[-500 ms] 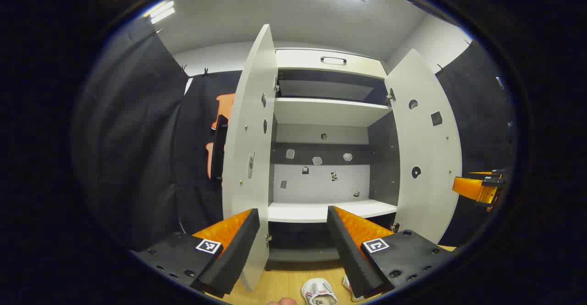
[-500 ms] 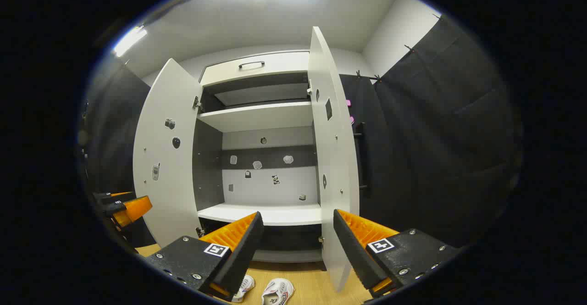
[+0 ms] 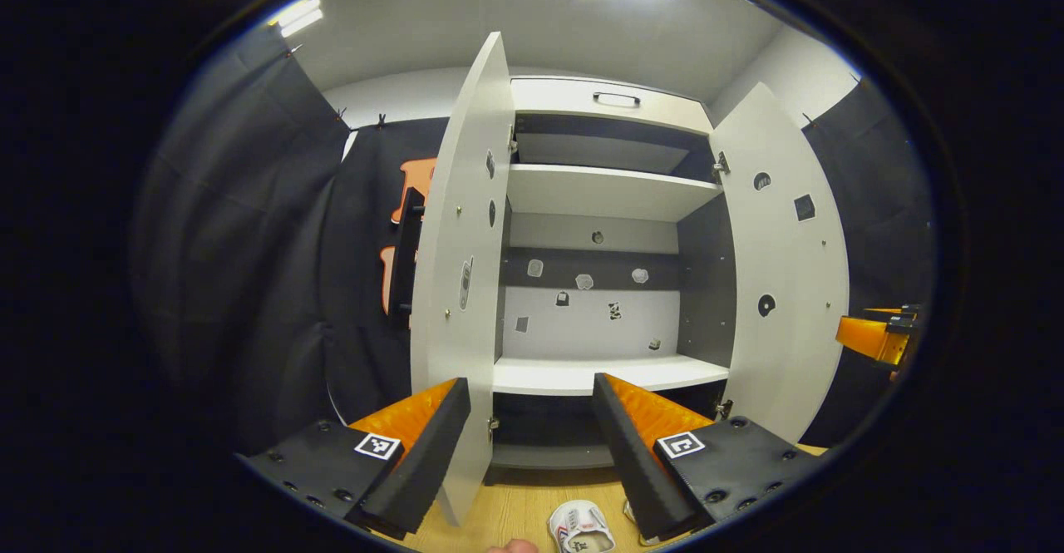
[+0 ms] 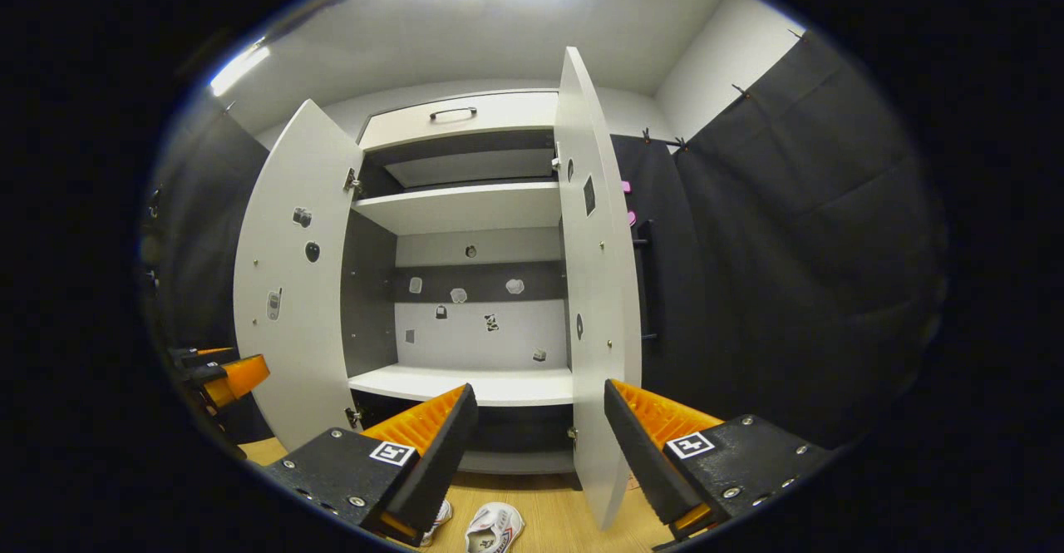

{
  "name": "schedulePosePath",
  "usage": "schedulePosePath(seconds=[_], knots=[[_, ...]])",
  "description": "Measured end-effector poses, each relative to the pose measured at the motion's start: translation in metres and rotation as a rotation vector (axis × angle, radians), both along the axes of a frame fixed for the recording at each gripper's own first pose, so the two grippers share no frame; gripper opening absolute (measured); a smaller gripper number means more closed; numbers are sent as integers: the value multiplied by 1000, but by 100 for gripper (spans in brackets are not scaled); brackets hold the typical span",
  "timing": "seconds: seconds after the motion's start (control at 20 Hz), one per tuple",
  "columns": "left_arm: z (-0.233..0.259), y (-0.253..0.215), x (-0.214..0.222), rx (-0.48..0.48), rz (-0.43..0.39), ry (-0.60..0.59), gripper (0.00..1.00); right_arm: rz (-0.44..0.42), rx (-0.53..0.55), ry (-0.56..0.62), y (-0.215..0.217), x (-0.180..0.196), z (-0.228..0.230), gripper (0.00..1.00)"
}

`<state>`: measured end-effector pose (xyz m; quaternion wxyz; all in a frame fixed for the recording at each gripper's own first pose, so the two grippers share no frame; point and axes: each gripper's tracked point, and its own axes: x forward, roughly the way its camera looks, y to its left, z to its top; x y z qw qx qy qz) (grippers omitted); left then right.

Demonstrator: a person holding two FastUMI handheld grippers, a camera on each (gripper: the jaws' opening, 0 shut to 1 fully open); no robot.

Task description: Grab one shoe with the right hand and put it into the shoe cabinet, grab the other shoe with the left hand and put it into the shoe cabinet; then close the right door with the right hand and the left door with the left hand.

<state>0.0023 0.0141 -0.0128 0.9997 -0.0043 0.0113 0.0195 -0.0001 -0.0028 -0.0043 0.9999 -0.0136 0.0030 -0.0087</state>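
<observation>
The left gripper view faces the open shoe cabinet point(image 3: 594, 287) from its left side, with the left door point(image 3: 457, 287) edge-on close by and the right door point(image 3: 785, 287) swung wide; the right gripper point(image 3: 873, 338) pokes in at the far right edge. The right gripper view mirrors this, with the left gripper point(image 4: 224, 374) at its lower left. Both grippers are held level, pointing at the cabinet, jaws spread apart and holding nothing. Two white shoes point(image 4: 495, 528) lie on the wooden floor point(image 4: 553, 511) just below the cabinet, under the grippers; one shoe point(image 3: 582, 528) sits between the left gripper's fingers point(image 3: 632, 445) in its view.
</observation>
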Motion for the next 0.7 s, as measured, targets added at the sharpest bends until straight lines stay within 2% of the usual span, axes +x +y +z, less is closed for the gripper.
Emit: schedulePosePath(seconds=[0.05,0.15,0.3,0.5,0.7], knots=[[0,1,0,-4,2,1,99,0,-3,2,0,0,-1,94],[2,1,0,-9,4,-3,94,3,-4,3,1,0,0,94],[3,0,1,-2,2,-7,99,2,-4,-1,2,3,0,94],[2,-4,0,-3,-8,-7,94,1,-5,2,2,4,-1,94],[3,-8,1,2,-16,-10,96,-1,-8,5,2,4,-3,94]])
